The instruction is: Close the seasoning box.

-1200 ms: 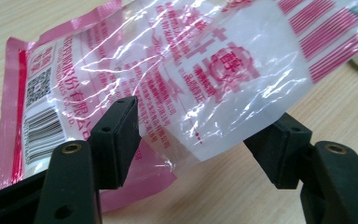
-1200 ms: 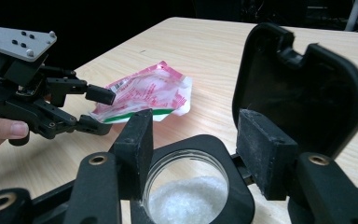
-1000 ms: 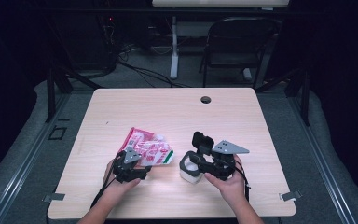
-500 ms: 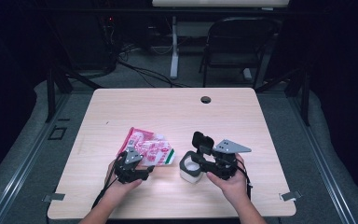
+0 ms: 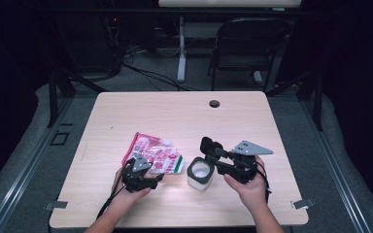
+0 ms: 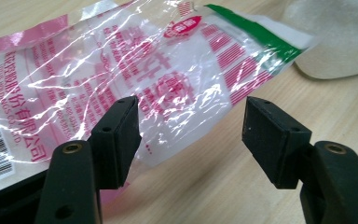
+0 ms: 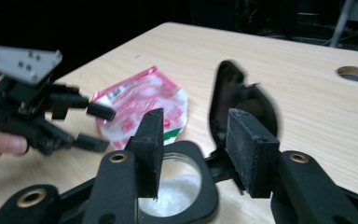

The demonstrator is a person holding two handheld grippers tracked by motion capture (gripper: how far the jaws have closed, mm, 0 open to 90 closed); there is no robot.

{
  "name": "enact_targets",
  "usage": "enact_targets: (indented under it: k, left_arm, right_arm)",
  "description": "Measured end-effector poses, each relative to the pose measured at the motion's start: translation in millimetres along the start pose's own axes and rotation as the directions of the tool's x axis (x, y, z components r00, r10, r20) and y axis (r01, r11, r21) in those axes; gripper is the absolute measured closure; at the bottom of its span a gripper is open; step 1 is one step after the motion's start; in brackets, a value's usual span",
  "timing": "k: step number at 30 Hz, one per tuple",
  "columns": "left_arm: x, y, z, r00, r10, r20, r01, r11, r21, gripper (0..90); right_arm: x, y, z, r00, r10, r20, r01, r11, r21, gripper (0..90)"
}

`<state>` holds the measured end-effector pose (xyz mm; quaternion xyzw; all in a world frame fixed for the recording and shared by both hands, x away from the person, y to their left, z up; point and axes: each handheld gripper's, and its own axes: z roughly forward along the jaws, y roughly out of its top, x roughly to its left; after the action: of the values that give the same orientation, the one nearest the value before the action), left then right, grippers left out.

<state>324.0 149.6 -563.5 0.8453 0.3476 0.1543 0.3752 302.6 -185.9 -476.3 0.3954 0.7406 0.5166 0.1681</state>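
L gripper [image 6: 189, 133] spread wide, lying low over near edge of pink-printed plastic packet [image 5: 154, 154] mid-table, pads not pinching it. R gripper [image 7: 193, 149] part open, just been closing, nothing clamped; black flip lid [image 7: 242, 105] beyond its pads, white jar [image 5: 200, 174] right below.

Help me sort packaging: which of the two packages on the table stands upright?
The white plastic jar with its black flip lid raised; the pink-and-white plastic packet lies flat to its left.

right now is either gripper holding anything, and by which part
Nothing is held. Left gripper: jaws open over the pink plastic packet. Right gripper: jaws have just been closing with nothing pinched; the raised black lid of the jar stands just beyond them.
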Motion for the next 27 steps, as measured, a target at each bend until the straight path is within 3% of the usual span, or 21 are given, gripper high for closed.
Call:
enact_targets:
  k: [4, 12, 27]
  left_arm:
    - [-4.5, 0.7, 2.7, 0.9997, 0.023, 0.006, -0.023, 0.9997, 0.009, 36.7]
    - [-9.1, 2.1, 2.2, 0.9995, 0.025, 0.018, -0.025, 0.9997, 0.000, 36.8]
    - [-10.0, 1.3, -7.8, 0.9997, 0.024, -0.001, -0.024, 0.9994, -0.025, 36.9]
  right_arm:
    - [-5.4, 4.3, -9.5, 0.9995, 0.015, 0.026, -0.014, 0.999, -0.030, 56.0]
    - [-18.2, 5.0, -18.0, 0.9963, 0.053, 0.069, -0.048, 0.997, -0.063, 54.2]
    - [-26.5, -3.2, -1.7, 0.9953, 0.062, 0.075, -0.061, 0.998, -0.015, 49.9]
